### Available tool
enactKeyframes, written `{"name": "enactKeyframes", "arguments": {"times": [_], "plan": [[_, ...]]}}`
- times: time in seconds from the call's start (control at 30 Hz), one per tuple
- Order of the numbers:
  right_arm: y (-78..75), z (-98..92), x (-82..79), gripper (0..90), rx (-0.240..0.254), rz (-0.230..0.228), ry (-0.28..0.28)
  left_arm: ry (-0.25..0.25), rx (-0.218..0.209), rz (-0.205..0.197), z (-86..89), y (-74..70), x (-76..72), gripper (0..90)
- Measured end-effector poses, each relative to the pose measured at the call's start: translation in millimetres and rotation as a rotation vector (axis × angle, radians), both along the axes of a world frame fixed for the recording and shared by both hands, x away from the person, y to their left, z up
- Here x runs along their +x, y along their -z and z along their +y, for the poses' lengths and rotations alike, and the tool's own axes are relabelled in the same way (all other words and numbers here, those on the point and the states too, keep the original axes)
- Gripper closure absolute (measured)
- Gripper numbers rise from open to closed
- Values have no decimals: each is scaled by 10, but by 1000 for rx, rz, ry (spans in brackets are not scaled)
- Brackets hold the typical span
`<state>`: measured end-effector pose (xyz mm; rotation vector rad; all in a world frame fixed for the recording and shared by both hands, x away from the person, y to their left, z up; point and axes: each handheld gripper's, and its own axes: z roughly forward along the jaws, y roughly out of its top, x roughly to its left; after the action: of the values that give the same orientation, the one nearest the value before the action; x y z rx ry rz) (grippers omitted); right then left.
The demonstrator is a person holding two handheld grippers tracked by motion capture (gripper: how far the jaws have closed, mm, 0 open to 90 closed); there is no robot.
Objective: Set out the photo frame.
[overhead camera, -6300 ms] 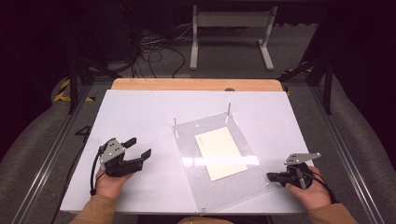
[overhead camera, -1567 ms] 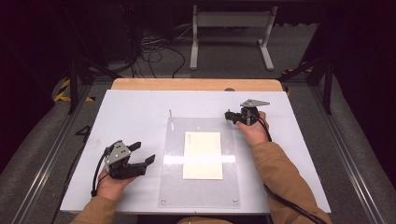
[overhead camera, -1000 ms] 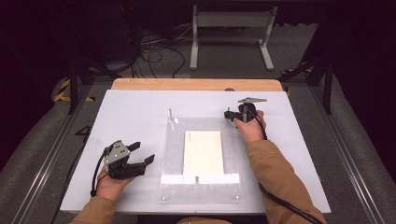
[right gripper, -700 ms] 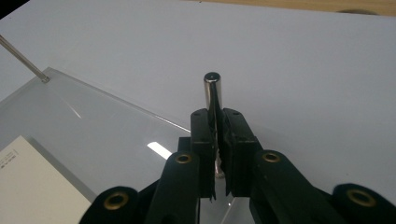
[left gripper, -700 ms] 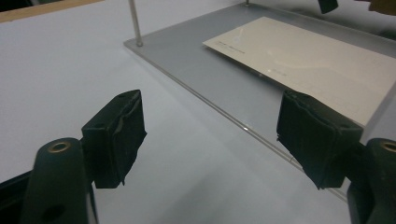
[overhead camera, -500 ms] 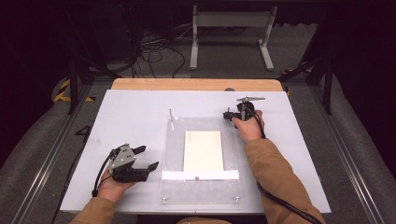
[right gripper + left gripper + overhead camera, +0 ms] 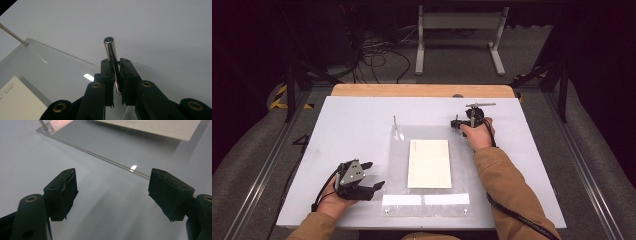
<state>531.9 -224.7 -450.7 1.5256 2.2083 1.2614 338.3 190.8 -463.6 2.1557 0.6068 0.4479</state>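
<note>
Your right gripper (image 7: pixel 458 124) is clamping its jaws on the upright metal pin (image 7: pixel 111 56) standing at the far right corner of the clear plastic sheet (image 7: pixel 395 165). That sheet is lying flat on the white table (image 7: pixel 352 120), with a cream card (image 7: pixel 429 163) resting on its middle and another pin (image 7: pixel 395 122) rising at its far left corner. Your left gripper (image 7: pixel 374 176) is resting on the table just beside the sheet's near left edge, its jaws standing apart with nothing between them.
</note>
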Motion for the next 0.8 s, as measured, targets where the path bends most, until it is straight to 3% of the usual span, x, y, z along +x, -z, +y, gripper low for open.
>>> {"name": "enactKeyframes", "arguments": {"times": [0.1, 0.3, 0.43, 0.6, 0.7, 0.8], "plan": [[-2, -3, 20, 818, 3, 9, -4, -7, -14, 4, 23, -6, 7, 236], [-7, -7, 41, 817, 2, 23, -12, -10, 14, -12, 65, -1, 7, 235], [-6, -9, 48, 816, 3, 26, -15, -12, 12, 2, 107, 15, 16, 233], [-7, -9, 57, 814, 5, 34, -18, 58, 87, 4, 39, 57, -12, 230], [-6, -6, 60, 811, 7, 39, -14, 71, 113, -11, -2, 63, -23, 229], [1, -11, 62, 808, 15, 44, -14, 77, 94, -28, -23, 53, -32, 215]]}}
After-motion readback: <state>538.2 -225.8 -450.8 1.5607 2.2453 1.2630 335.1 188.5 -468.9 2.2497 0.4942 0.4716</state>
